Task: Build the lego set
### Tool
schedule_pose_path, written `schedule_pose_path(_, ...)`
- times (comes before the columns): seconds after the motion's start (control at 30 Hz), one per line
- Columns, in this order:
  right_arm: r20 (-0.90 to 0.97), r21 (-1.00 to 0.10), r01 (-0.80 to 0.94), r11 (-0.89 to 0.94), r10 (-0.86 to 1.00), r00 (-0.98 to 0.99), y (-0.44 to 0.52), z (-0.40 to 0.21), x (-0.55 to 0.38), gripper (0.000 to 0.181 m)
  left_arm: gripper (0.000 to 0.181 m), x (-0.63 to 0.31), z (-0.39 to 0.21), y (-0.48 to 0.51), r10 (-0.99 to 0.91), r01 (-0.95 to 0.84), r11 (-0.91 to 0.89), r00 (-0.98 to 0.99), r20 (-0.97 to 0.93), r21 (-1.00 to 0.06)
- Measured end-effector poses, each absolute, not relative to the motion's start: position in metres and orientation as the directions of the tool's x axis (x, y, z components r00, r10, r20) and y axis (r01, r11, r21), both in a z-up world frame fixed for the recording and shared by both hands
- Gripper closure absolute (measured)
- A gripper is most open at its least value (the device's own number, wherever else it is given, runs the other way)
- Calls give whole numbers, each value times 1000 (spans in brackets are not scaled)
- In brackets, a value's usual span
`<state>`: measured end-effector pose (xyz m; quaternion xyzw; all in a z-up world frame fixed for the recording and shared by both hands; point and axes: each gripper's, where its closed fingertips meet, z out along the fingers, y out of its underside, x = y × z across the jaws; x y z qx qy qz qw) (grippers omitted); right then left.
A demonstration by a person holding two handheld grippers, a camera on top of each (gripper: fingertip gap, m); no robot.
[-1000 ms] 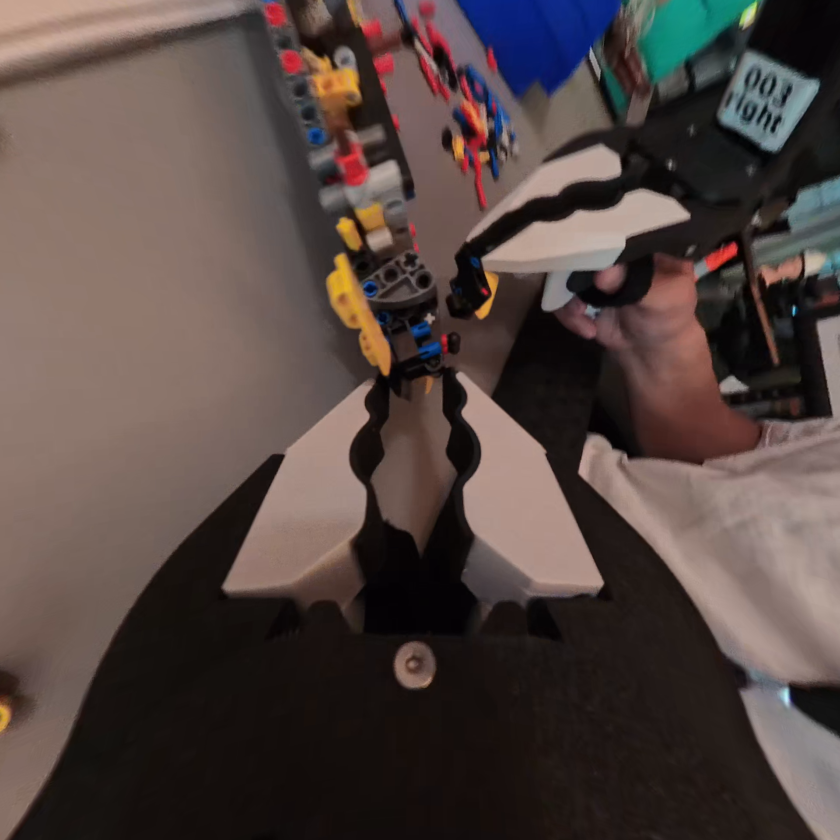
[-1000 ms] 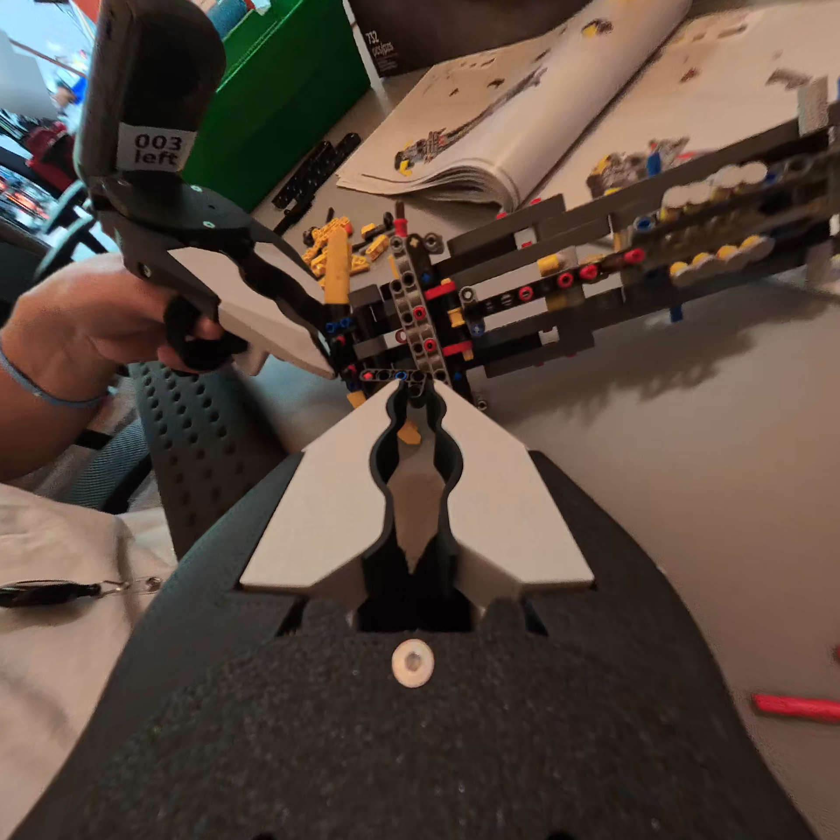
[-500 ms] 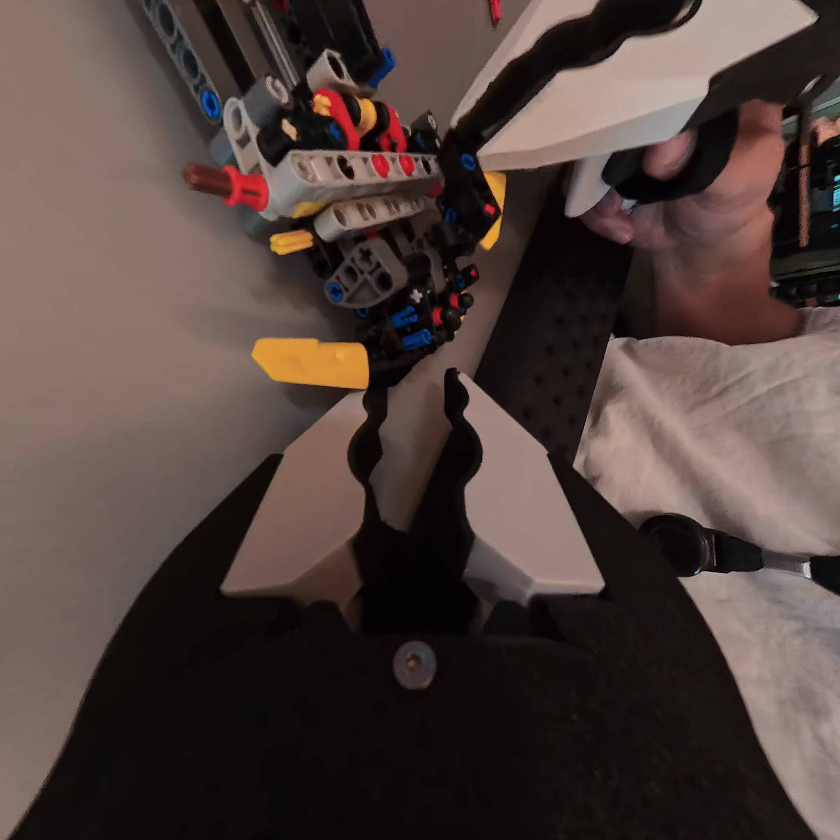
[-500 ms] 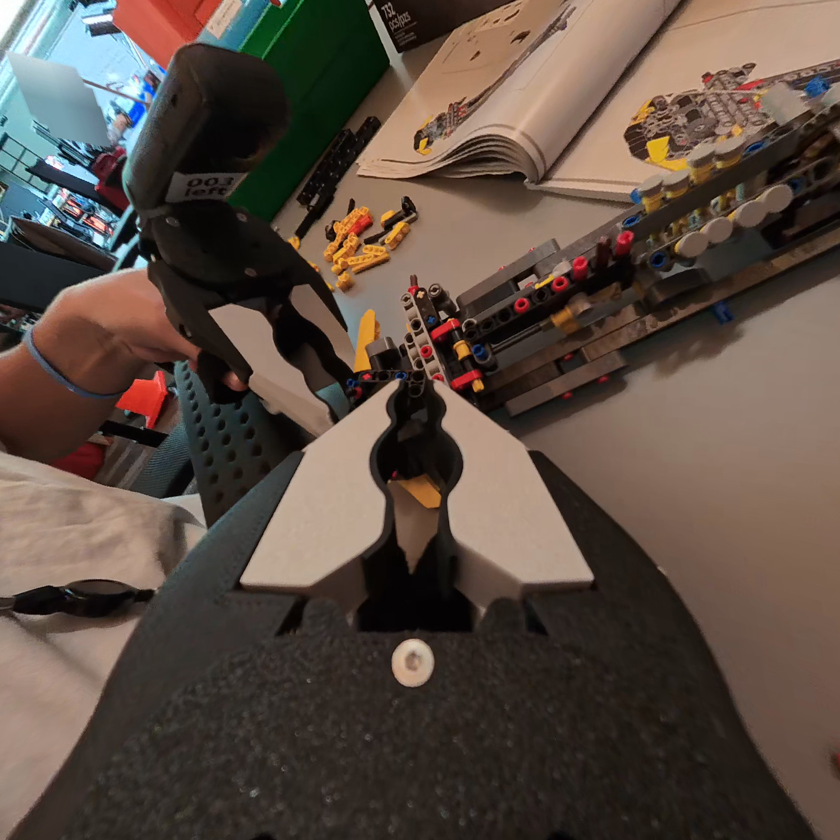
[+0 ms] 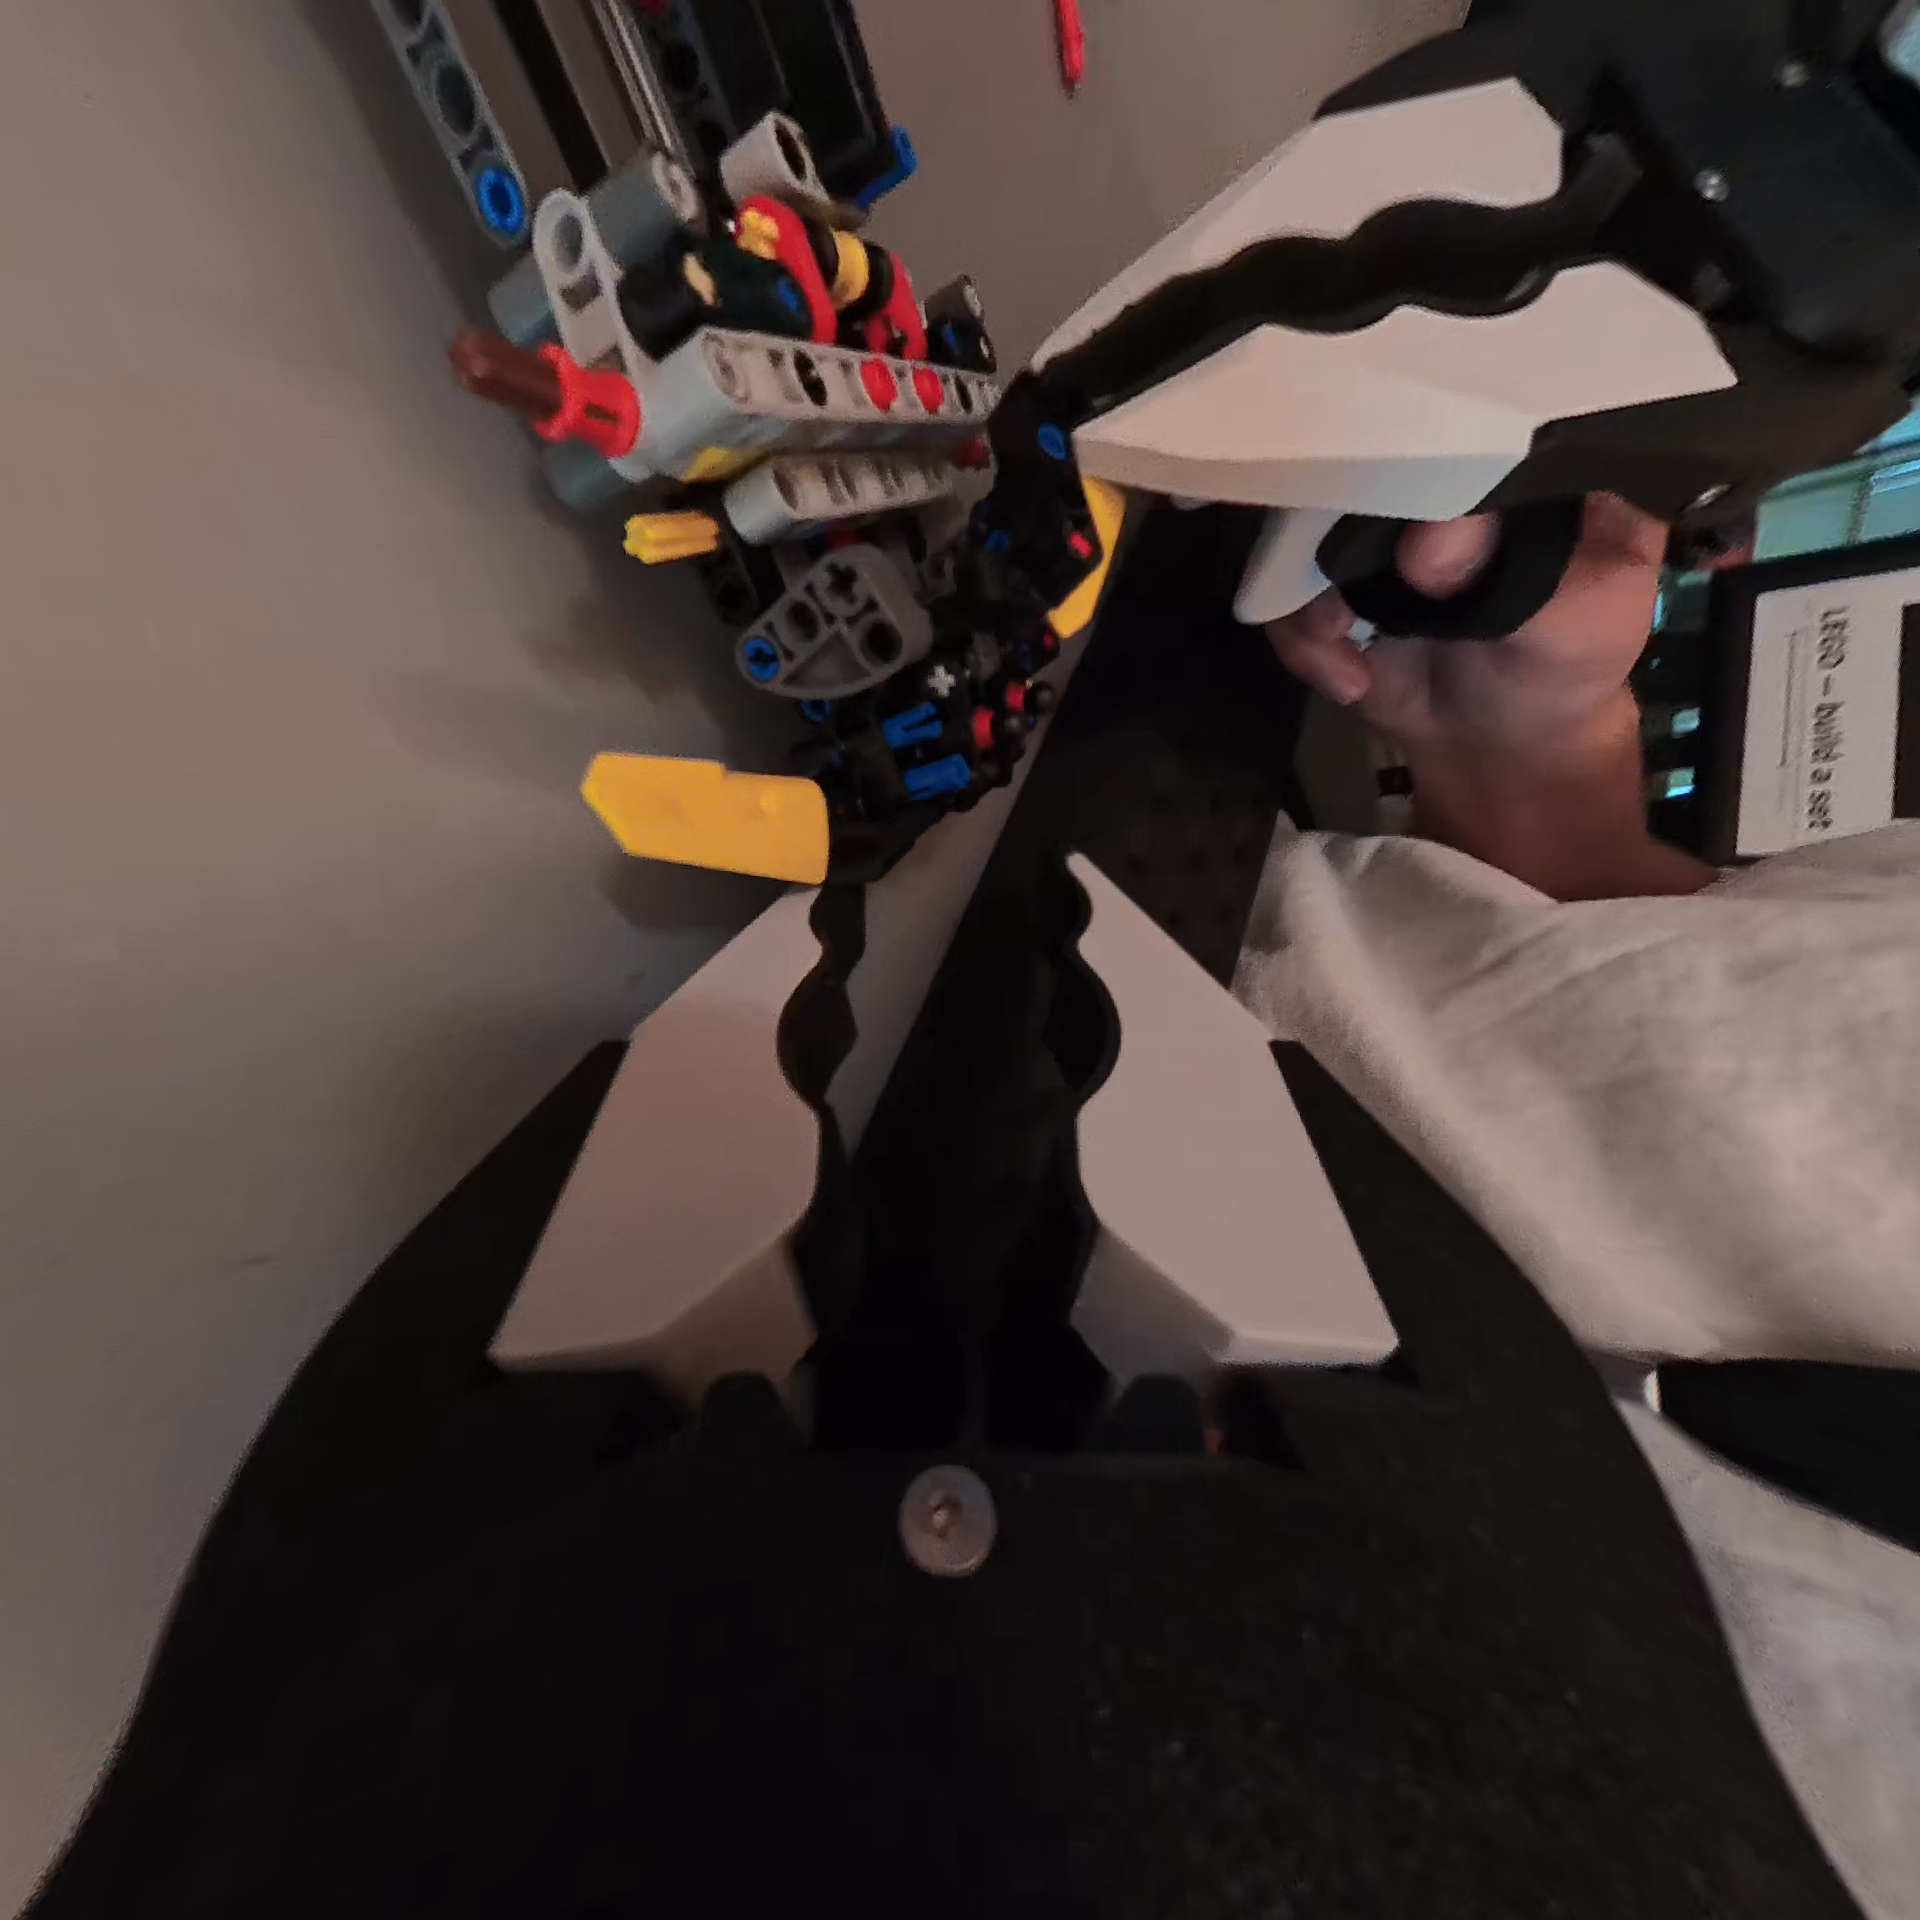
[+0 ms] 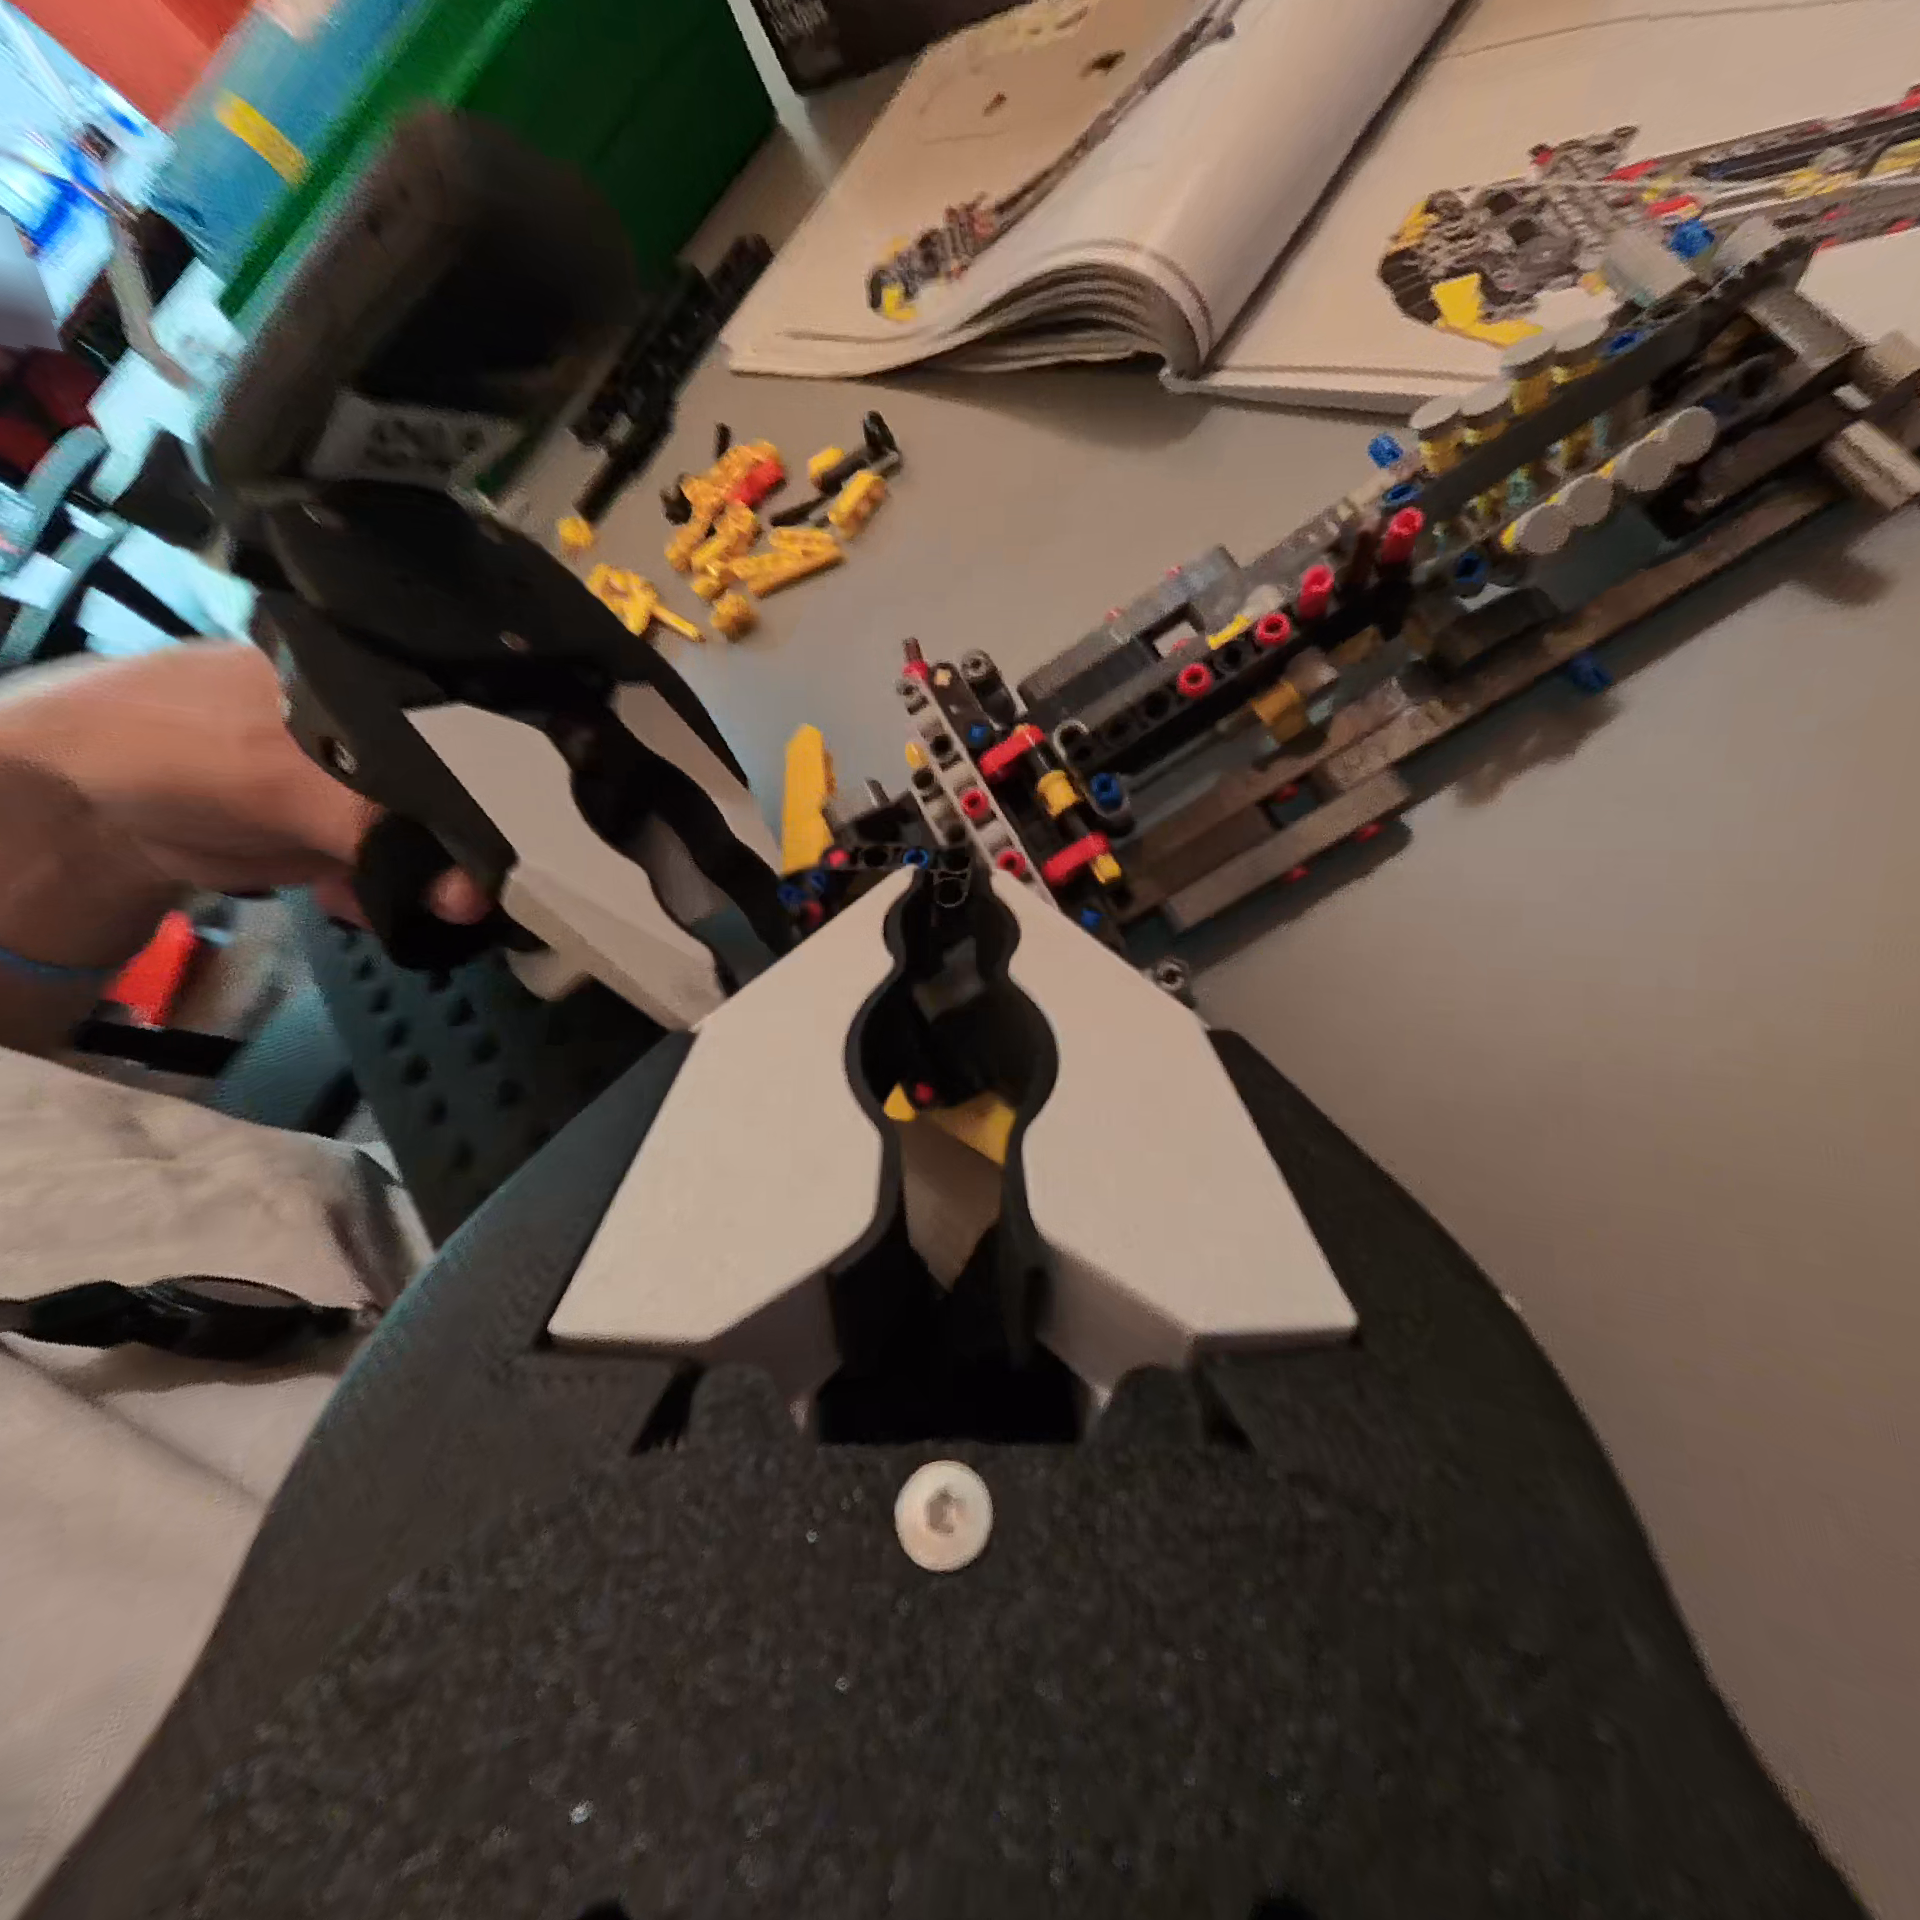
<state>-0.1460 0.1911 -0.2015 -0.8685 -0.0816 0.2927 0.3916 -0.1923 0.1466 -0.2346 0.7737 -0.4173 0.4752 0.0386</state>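
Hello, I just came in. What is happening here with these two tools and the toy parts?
A person is building a long lego model on a grey table, with a hand-held gripper in each hand. The right hand-held gripper is shut on the model's near end, beside a yellow panel. The left hand-held gripper is open just short of that same end, holding nothing. Loose yellow pieces and an open instruction booklet lie farther back.

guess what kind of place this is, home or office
Probably an office or lab workbench set up for building, not a home: a grey table with an open instruction booklet, sorted loose yellow pieces, a green storage bin, and a perforated office chair.
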Motion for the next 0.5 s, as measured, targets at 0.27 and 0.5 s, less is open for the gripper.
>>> schedule_pose_path(0.27, -352, -743, -56, -667, 318, 880, 189, -213, -142, 176, 124, -206, -228, 148, -653, -702, -627, 238, 719, -337)
schedule_pose_path(0.5, -364, -748, -69, -660, 321, 875, 193, -214, -143, 176, 108, -214, -239, 153, -890, -797, -418, 262, 374, -436)
